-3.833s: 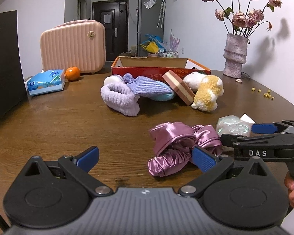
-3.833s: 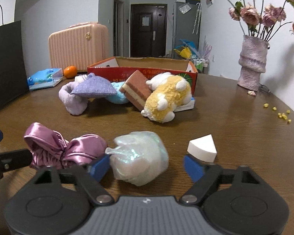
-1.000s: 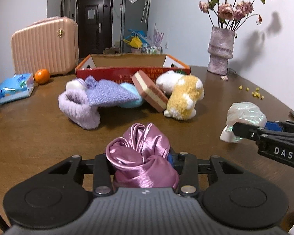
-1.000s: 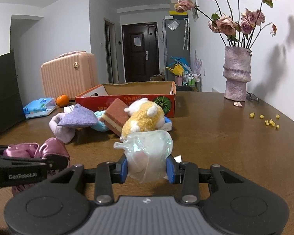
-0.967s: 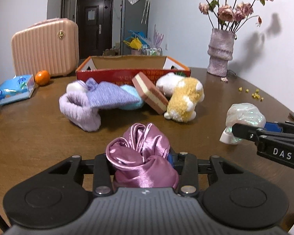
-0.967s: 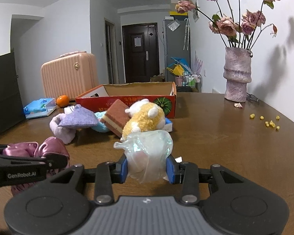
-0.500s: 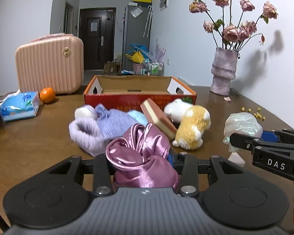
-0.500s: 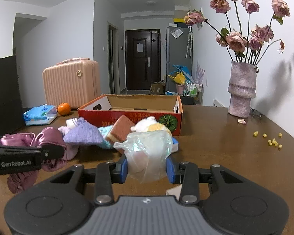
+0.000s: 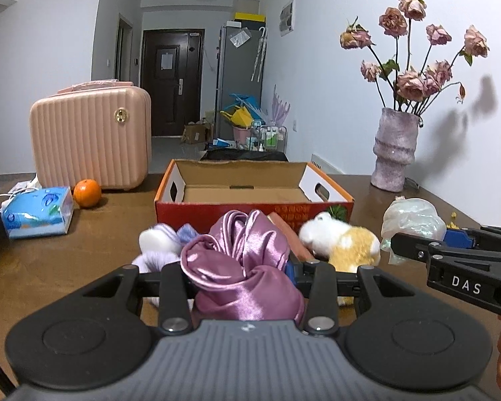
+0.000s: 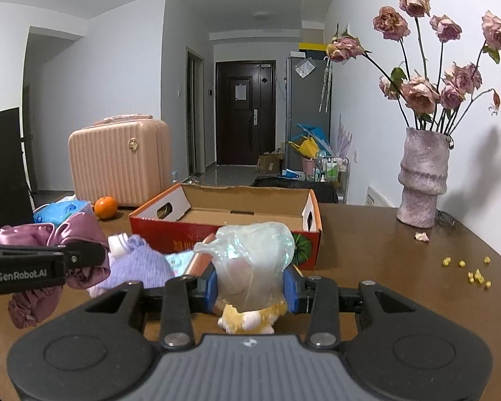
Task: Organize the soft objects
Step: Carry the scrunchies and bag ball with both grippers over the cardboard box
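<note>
Satin scrunchie [image 9: 242, 264] is up off the table now, clamped between the closed fingers of the left gripper [image 9: 243, 269], and the iridescent pouch [image 10: 252, 260] rides the same way in the right gripper [image 10: 250, 282], pinched between its blue pads [image 10: 211, 285]. A second ago both were low over the wood; now they've climbed and pushed forward, with the open cardboard box [image 9: 250, 188] looming right ahead. That reads as transport under way, with the drop into the box likely next.

Left wrist view looks straight down into the box and its bare floor, with the plush toy [image 9: 342, 242] and lilac knit pile [image 9: 165, 244] waiting in front. Right wrist view adds the side angle: scrunchie tails dangling below the left gripper, plus yellow crumbs [image 10: 474, 272] on the table [image 10: 384, 267].
</note>
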The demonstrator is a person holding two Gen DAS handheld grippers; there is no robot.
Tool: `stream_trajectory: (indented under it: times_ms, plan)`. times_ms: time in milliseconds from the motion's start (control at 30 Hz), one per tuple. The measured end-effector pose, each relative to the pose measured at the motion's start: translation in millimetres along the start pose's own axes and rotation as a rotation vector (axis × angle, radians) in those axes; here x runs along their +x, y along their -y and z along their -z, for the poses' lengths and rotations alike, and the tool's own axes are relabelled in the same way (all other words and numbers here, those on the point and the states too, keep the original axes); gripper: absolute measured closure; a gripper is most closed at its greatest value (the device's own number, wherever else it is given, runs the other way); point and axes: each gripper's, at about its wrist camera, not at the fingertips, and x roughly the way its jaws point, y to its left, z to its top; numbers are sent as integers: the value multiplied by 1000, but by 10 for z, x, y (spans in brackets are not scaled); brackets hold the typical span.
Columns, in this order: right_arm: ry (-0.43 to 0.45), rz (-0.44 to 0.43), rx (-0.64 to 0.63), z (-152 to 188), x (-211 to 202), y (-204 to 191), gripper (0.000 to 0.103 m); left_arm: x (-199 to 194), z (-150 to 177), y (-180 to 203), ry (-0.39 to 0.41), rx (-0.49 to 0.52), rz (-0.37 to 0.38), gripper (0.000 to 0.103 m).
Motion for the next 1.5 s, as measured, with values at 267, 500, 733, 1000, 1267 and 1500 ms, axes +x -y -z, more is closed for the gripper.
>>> stream_trajectory:
  times_ms: [267, 500, 733, 1000, 1267, 1500]
  plan:
    - [8, 9, -11, -186, 224, -27, 65, 195, -202, -76, 23, -11, 4, 64]
    - [18, 17, -25, -363, 461, -62, 65, 395, -391, -143, 48, -41, 2, 64]
    - [21, 15, -19, -517, 725, -48, 65, 595, -559, -233, 75, -82, -25, 64]
    - [30, 21, -2, -702, 1049, -27, 65, 860, -695, -363, 82, -125, -49, 64]
    - [23, 19, 20, -836, 1398, 23, 65, 1160, -822, -476, 84, -146, -67, 64]
    - [10, 30, 22, -926, 1652, 36, 65, 1366, -942, -526, 100, -151, -74, 64]
